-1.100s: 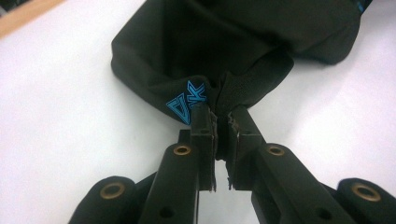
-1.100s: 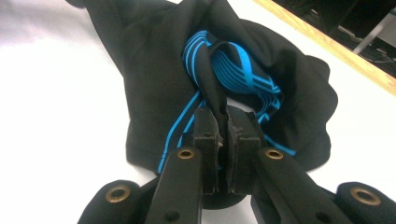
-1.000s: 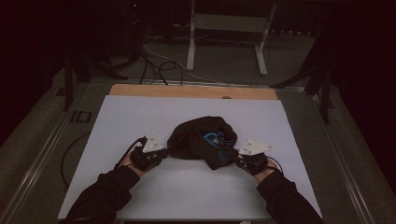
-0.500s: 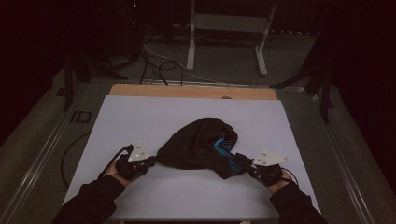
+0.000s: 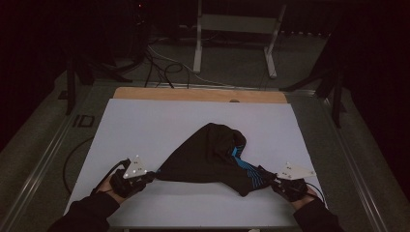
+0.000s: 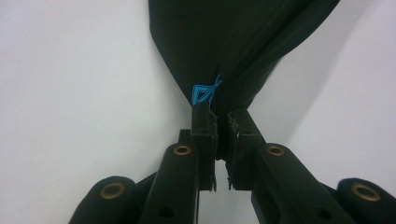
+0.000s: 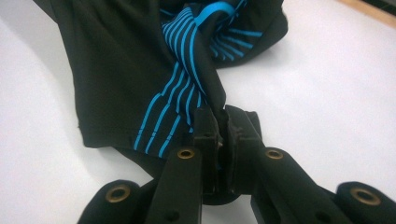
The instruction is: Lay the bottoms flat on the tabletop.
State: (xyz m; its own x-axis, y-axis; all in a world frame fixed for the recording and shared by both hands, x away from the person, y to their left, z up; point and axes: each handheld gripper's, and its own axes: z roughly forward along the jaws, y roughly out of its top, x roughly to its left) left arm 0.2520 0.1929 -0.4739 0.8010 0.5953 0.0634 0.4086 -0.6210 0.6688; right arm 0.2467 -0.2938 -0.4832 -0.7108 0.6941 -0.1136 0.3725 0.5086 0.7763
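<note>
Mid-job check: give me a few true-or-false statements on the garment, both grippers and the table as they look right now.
1. The left gripper is shut on the black garment. True.
2. The right gripper hangs open above the cloth. False: it is shut on a blue-striped corner.
3. The garment lies folded into a neat square. False: it is stretched between the grippers, bunched in the middle.
4. The garment rests on the white table. True.
</note>
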